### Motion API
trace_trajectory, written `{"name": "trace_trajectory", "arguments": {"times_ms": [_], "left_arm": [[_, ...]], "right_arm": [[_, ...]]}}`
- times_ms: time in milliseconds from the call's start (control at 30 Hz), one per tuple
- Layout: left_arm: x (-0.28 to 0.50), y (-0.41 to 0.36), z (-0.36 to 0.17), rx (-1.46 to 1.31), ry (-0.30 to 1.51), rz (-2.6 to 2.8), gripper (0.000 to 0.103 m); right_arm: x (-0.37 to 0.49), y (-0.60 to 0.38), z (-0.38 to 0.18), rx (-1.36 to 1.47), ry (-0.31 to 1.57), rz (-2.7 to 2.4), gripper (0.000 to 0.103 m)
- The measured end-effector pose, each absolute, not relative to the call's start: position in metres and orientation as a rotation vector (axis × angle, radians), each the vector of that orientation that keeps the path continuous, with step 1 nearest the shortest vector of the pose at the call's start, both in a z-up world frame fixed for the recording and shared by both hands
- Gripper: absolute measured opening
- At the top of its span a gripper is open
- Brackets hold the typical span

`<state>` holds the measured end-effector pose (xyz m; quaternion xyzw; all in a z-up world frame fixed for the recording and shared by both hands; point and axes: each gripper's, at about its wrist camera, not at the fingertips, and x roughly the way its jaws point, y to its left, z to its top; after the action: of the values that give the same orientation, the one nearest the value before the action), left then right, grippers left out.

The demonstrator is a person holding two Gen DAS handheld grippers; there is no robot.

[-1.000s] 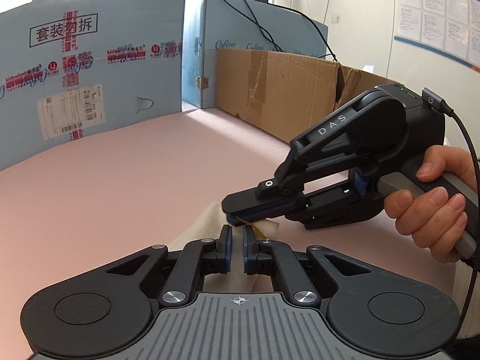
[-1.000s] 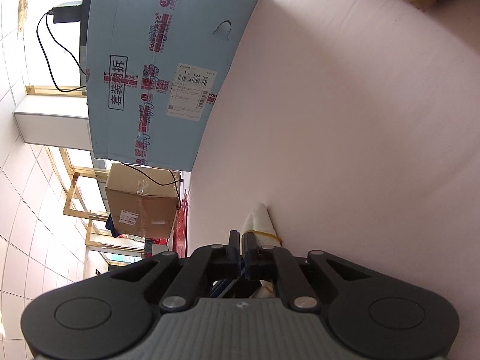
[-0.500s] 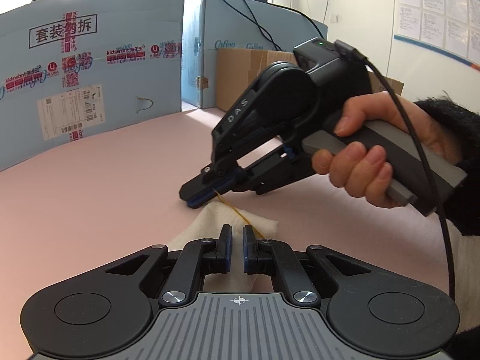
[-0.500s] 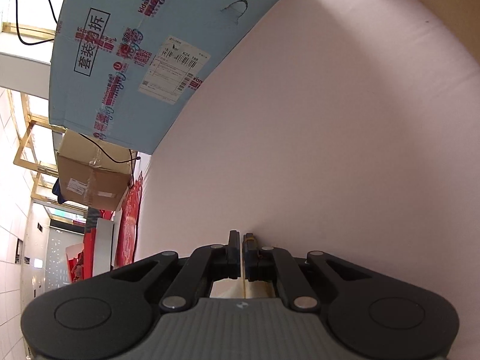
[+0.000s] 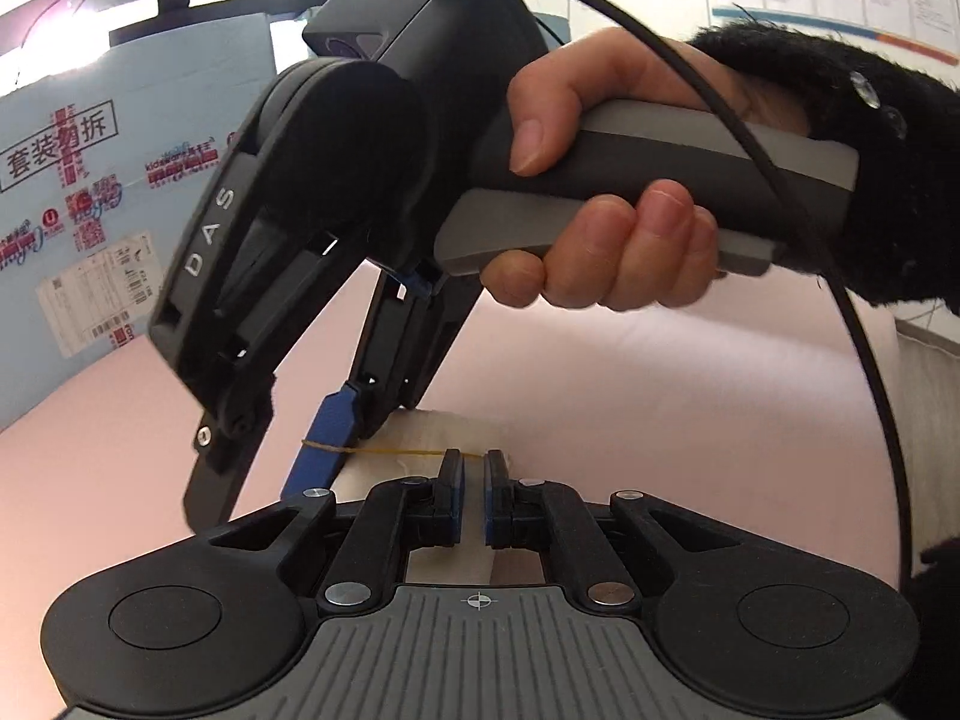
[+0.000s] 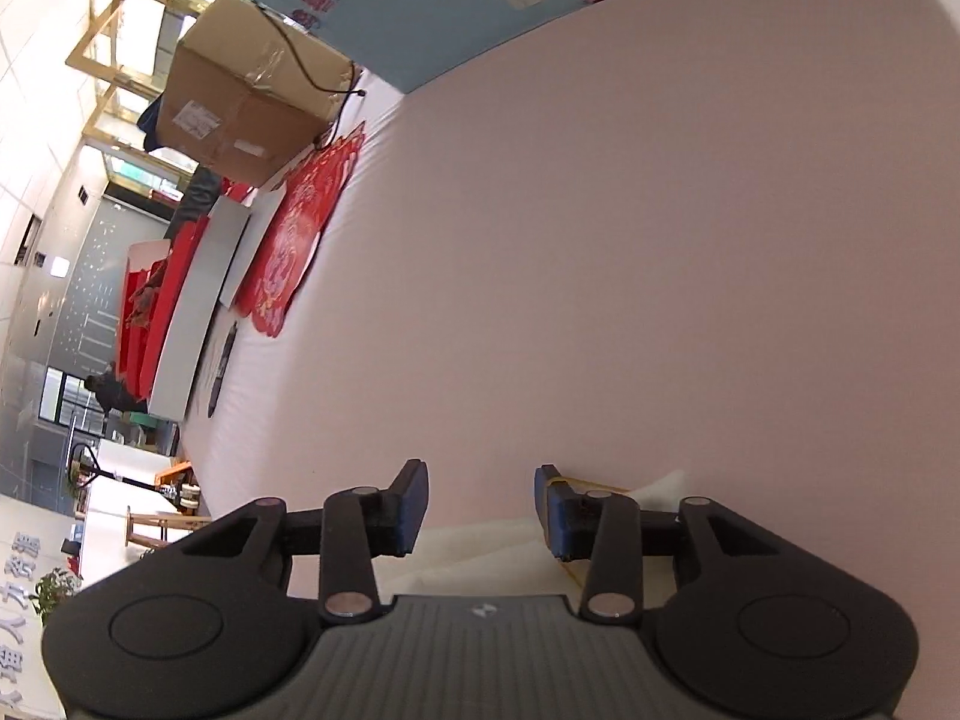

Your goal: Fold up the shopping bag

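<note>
The folded shopping bag [image 5: 447, 435], a cream bundle, lies on the pink counter [image 5: 630, 396] directly ahead of the left tongs [image 5: 474, 474] and partly beneath them. Its long axis appears to run away from the left tongs, though only its near end shows. A thin yellow rubber band [image 5: 390, 451] stretches sideways from that end of the bag to one blue pad of the right tongs [image 5: 270, 456], looped around that finger. The right tongs have just been opening; their jaws now stand partly apart with nothing pressed between them, the band hooked on one finger only. They sit just left of the bag, the closer pair for stretching the band over it. The left tongs are narrow, almost closed; whether they pinch cloth or band cannot be told. Most of the bag is hidden under both tools.
</note>
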<state>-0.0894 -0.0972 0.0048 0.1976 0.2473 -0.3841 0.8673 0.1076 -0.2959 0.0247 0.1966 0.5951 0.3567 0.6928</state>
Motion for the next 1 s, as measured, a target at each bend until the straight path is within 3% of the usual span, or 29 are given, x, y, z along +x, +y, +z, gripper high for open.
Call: {"name": "trace_trajectory", "arguments": {"times_ms": [133, 233, 400, 533, 833, 1000], "left_arm": [[-0.097, -0.093, 0.005, 0.437, 0.506, -0.797, 0.01], [-0.1, -0.084, 0.007, 0.424, 0.512, -0.772, 0.01], [-0.101, -0.061, 0.012, 0.32, 0.541, -0.651, 0.017], [-0.111, -0.054, 0.015, 0.387, 0.536, -0.629, 0.017], [-0.11, -0.051, 0.034, 0.2, 0.51, -0.644, 0.017], [-0.1, -0.087, 0.007, 0.261, 0.568, -0.555, 0.017]], "right_arm": [[0.115, -0.311, 0.024, 0.414, 1.354, 0.838, 0.033], [0.119, -0.32, 0.016, 0.43, 1.365, 0.862, 0.026], [0.121, -0.332, 0.005, 0.502, 1.364, 0.886, 0.023], [0.107, -0.343, 0.0, 0.568, 1.352, 0.844, 0.014], [0.067, -0.348, 0.002, 0.647, 1.322, 0.7, 0.016], [0.063, -0.353, -0.003, 0.734, 1.314, 0.667, 0.017]]}}
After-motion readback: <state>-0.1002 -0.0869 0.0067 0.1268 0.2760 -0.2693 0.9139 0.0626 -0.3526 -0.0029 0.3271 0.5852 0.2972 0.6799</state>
